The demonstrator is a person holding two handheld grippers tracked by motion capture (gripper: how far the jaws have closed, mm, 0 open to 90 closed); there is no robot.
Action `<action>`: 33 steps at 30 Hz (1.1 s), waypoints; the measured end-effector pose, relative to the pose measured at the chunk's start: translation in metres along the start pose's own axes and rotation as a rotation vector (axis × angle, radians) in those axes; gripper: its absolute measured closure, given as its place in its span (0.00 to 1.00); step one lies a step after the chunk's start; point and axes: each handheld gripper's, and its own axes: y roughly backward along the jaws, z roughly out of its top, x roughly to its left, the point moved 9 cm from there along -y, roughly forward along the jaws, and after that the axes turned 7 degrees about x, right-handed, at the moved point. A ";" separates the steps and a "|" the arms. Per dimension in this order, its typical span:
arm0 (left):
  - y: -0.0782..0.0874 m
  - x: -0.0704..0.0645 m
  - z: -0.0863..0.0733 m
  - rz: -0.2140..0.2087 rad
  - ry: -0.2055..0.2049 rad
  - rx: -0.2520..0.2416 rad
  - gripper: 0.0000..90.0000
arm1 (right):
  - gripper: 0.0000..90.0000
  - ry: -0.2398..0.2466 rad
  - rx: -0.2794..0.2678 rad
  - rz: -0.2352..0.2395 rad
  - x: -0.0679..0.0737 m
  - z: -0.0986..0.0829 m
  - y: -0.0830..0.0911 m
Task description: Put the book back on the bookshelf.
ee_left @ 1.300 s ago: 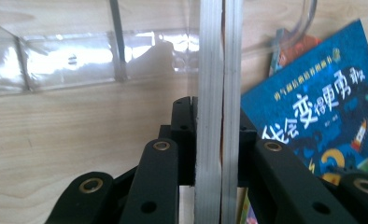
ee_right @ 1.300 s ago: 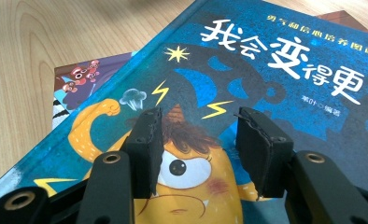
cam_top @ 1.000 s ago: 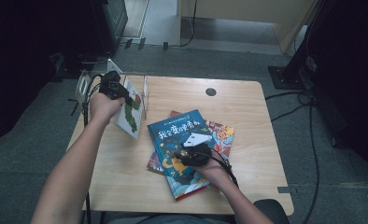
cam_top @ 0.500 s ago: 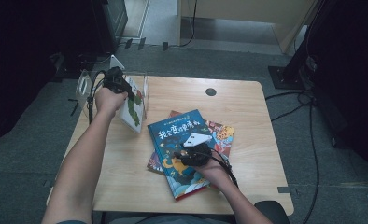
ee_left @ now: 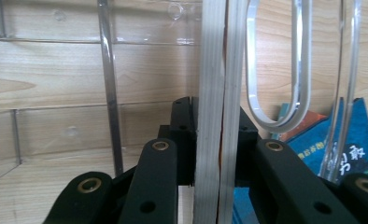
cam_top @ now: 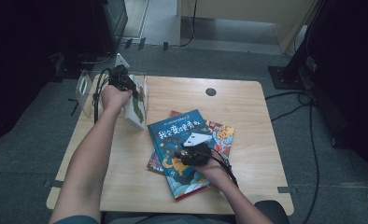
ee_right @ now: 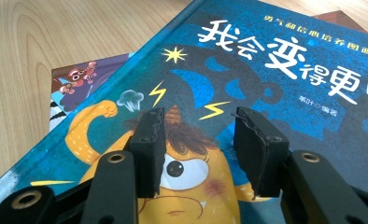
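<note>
My left gripper [cam_top: 127, 87] is shut on a thin book [cam_top: 136, 107] with a green and white cover, held on edge at the clear acrylic rack [cam_top: 85, 87] at the table's far left. In the left gripper view the book's white page edge [ee_left: 214, 107] runs straight up between my jaws, with the rack's clear dividers [ee_left: 106, 88] around it. My right gripper [cam_top: 183, 154] rests open on a blue picture book [cam_top: 182, 140] with a yellow monster, the top of a small stack. Its black pads [ee_right: 152, 140] hover just over the cover [ee_right: 266, 74].
Under the blue book lie two other books [cam_top: 222, 135], one red-edged. A round black grommet [cam_top: 210, 92] sits near the wooden table's [cam_top: 126, 168] far edge. Cables trail on the grey floor to the right, and dark equipment stands around the table.
My left hand has carried the thin book farther toward the rack and stood it more upright. The right gripper has stayed on the blue book.
</note>
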 end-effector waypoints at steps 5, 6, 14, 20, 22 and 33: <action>0.000 0.000 0.000 0.008 -0.004 -0.014 0.86 | 0.60 0.000 0.000 0.000 0.000 0.000 0.000; 0.000 -0.001 0.000 0.008 -0.006 -0.016 0.86 | 0.60 0.000 0.000 0.000 0.000 0.000 0.000; 0.003 -0.001 -0.002 -0.001 -0.015 -0.006 0.83 | 0.60 0.000 0.000 0.002 0.000 0.000 0.000; 0.003 -0.003 -0.002 0.007 -0.025 -0.001 0.83 | 0.60 -0.001 0.000 0.002 -0.001 0.000 0.000; 0.005 -0.002 -0.002 0.003 -0.022 -0.007 0.83 | 0.60 0.000 -0.001 0.002 -0.001 0.000 0.000; 0.023 -0.001 -0.002 0.013 -0.044 -0.042 0.78 | 0.60 0.000 -0.001 0.004 -0.001 0.001 -0.001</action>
